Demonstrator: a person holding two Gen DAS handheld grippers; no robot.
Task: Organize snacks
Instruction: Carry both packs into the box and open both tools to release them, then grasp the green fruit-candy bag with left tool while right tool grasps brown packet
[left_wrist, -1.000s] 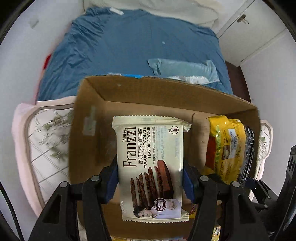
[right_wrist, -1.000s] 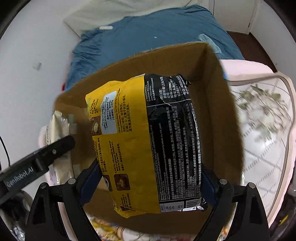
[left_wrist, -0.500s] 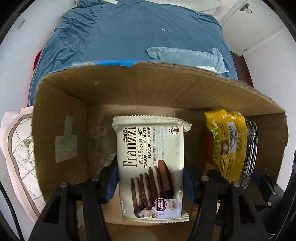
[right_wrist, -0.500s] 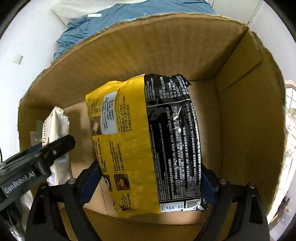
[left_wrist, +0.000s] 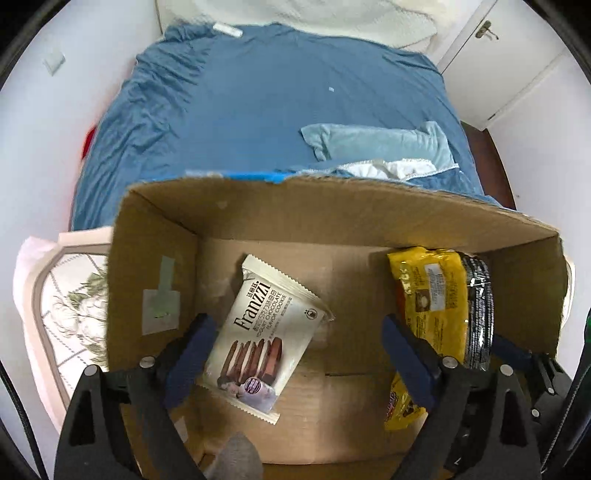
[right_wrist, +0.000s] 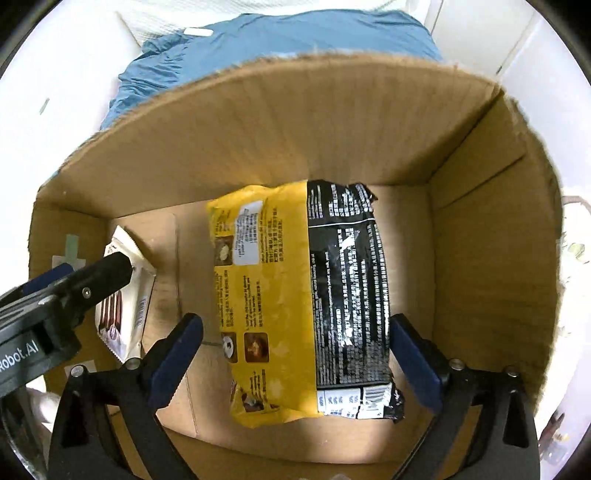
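An open cardboard box (left_wrist: 332, 210) (right_wrist: 295, 122) fills both views. A white Franzzi cookie pack (left_wrist: 266, 339) (right_wrist: 125, 306) lies tilted on the box floor at the left. My left gripper (left_wrist: 297, 356) hangs over it with its jaws opening; the pack sits loose between them, close to the left pad. A yellow and black snack pack (right_wrist: 306, 302) (left_wrist: 436, 306) lies on the floor at the right. My right gripper (right_wrist: 295, 356) is above it with its jaws opening, and a gap shows on each side of the pack.
The box stands against a bed with a blue sheet (left_wrist: 277, 110) and a light blue pillow (left_wrist: 376, 142). A floral cushion (left_wrist: 70, 306) lies left of the box. White cabinet doors (left_wrist: 517, 62) are at the far right. Another yellow wrapper (left_wrist: 399, 406) shows by the near edge.
Both grippers went from shut on their packs to open. The cookie pack dropped and tipped sideways onto the box floor. The yellow pack dropped onto the floor beside it.
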